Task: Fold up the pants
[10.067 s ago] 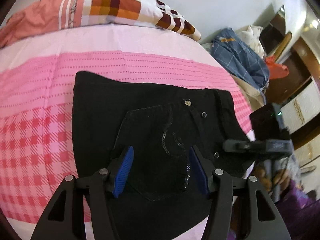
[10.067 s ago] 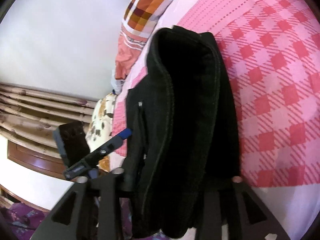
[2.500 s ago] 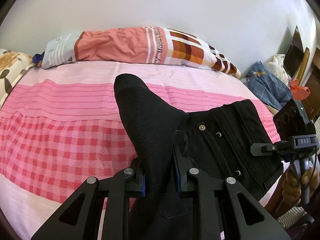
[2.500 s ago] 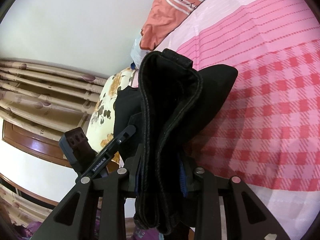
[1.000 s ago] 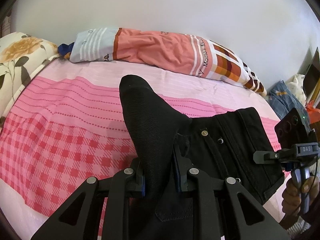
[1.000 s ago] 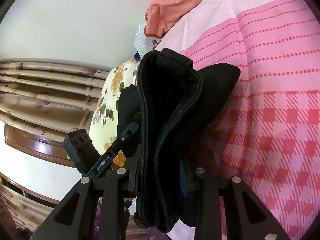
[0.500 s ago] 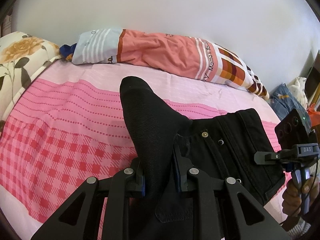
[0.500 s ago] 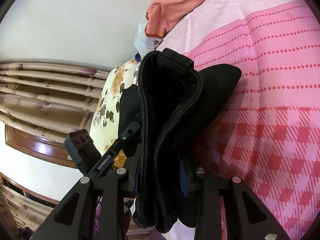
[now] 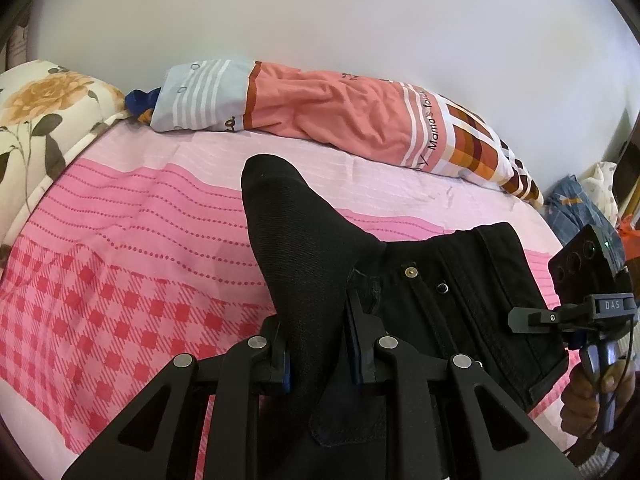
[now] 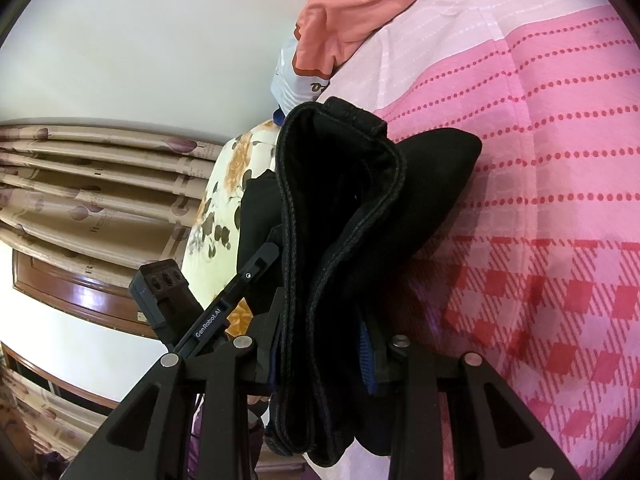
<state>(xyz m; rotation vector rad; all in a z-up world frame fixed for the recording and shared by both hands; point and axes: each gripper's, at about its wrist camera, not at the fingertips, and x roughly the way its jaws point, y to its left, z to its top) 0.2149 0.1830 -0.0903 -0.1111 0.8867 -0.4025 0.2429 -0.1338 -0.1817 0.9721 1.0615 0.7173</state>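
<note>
The folded black pants (image 9: 304, 264) hang lifted above the pink checked bed (image 9: 120, 280), held at both ends. My left gripper (image 9: 318, 344) is shut on one folded end, which sticks up between the blue pads. The waistband with its metal buttons (image 9: 410, 271) stretches to the right. My right gripper (image 10: 320, 356) is shut on the thick folded waistband bundle (image 10: 336, 216). The right gripper (image 9: 580, 312) also shows in the left wrist view, held by a hand. The left gripper (image 10: 224, 304) shows in the right wrist view.
A long salmon and checked pillow (image 9: 340, 120) lies along the far edge of the bed by the white wall. A floral pillow (image 9: 36, 120) sits at the left. A pile of clothes (image 9: 576, 208) lies at the right. Curtains (image 10: 92, 200) hang beyond the bed.
Both grippers have carried the pants a little leftward over the bed: the pillow and floral pillow have shifted right in the left wrist view. Both grips are unchanged.
</note>
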